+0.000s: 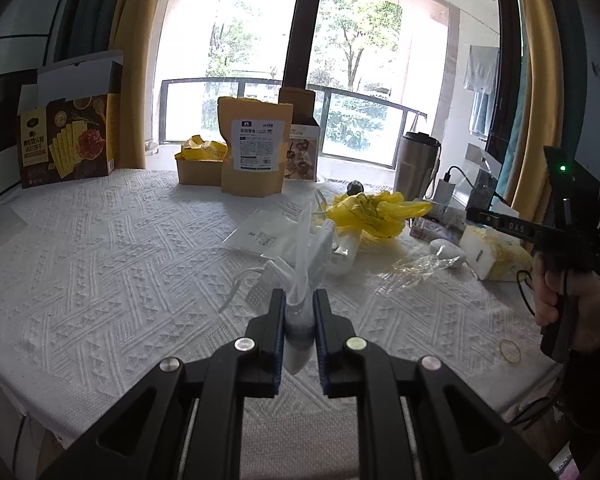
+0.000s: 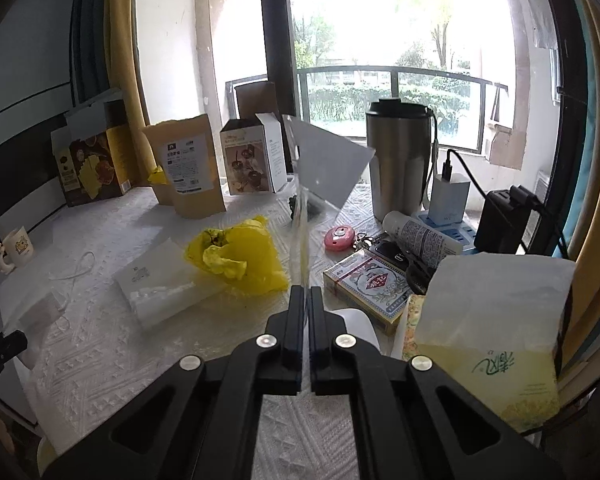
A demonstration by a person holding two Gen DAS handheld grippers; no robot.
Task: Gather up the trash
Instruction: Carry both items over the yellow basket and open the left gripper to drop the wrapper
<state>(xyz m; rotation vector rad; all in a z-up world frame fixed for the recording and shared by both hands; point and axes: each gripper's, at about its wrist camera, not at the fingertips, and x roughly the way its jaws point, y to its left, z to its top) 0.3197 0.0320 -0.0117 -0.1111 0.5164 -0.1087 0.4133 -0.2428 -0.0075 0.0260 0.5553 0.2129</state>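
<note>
My left gripper (image 1: 299, 300) is shut on a white face mask (image 1: 305, 264), held just above the white tablecloth (image 1: 100, 264). My right gripper (image 2: 305, 294) is shut on a thin clear plastic wrapper (image 2: 324, 168) that stands up in front of the camera. A crumpled yellow plastic bag (image 1: 374, 212) lies mid-table; it also shows in the right wrist view (image 2: 240, 256). A white plastic packet (image 1: 270, 234) lies beside it, seen in the right wrist view (image 2: 164, 288) too. A scrap of clear cellophane (image 1: 416, 268) lies to the right.
At the back stand a cracker box (image 1: 66, 140), a kraft pouch (image 1: 254, 148), a small carton (image 2: 252, 156) and a steel tumbler (image 2: 400, 160). On the right are a card deck (image 2: 372, 284), a tube (image 2: 420, 236), a power strip (image 2: 452, 228) and a tissue pack (image 2: 496, 328). A mug (image 2: 18, 246) stands left.
</note>
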